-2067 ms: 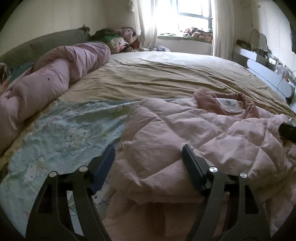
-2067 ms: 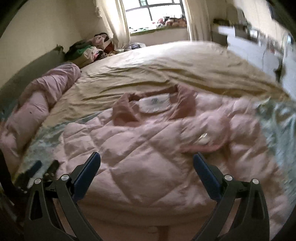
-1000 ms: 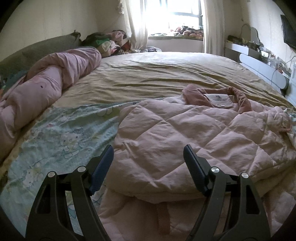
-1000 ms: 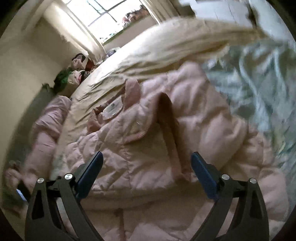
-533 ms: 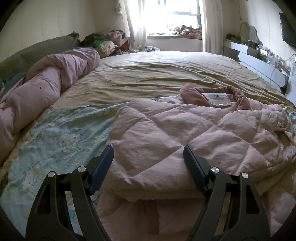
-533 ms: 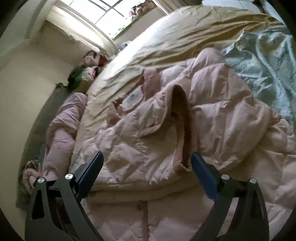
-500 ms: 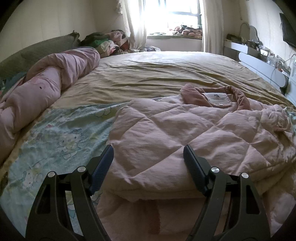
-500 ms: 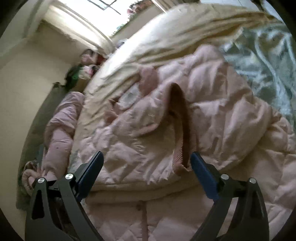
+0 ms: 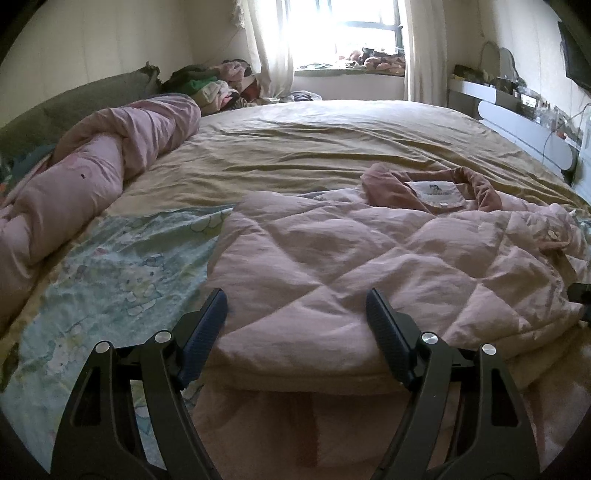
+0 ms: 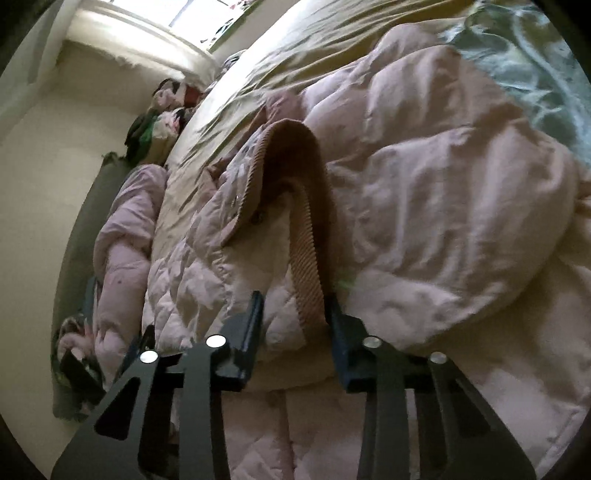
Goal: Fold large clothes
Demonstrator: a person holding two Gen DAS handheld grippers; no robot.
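A pale pink quilted padded jacket (image 9: 369, 266) lies spread across the near part of the bed, its diamond-stitched back panel puffed and creased. Its darker dusty-pink ribbed collar (image 9: 480, 188) curls open toward one o'clock, showing a white label (image 9: 437, 192) inside. Its near edge is folded over in a thick roll at six o'clock. A ribbed dusty-pink cuff (image 10: 306, 273) stands up from the sleeve in an arch.

Jacket on the bed, near edge

Quilted jacket (image 9: 369, 266) spread on the bed (image 9: 332, 147), collar (image 9: 432, 188) at the far side; rolled duvet (image 9: 92, 177) off left, clothes pile (image 9: 214, 85) behind it, window (image 9: 343, 29) beyond.
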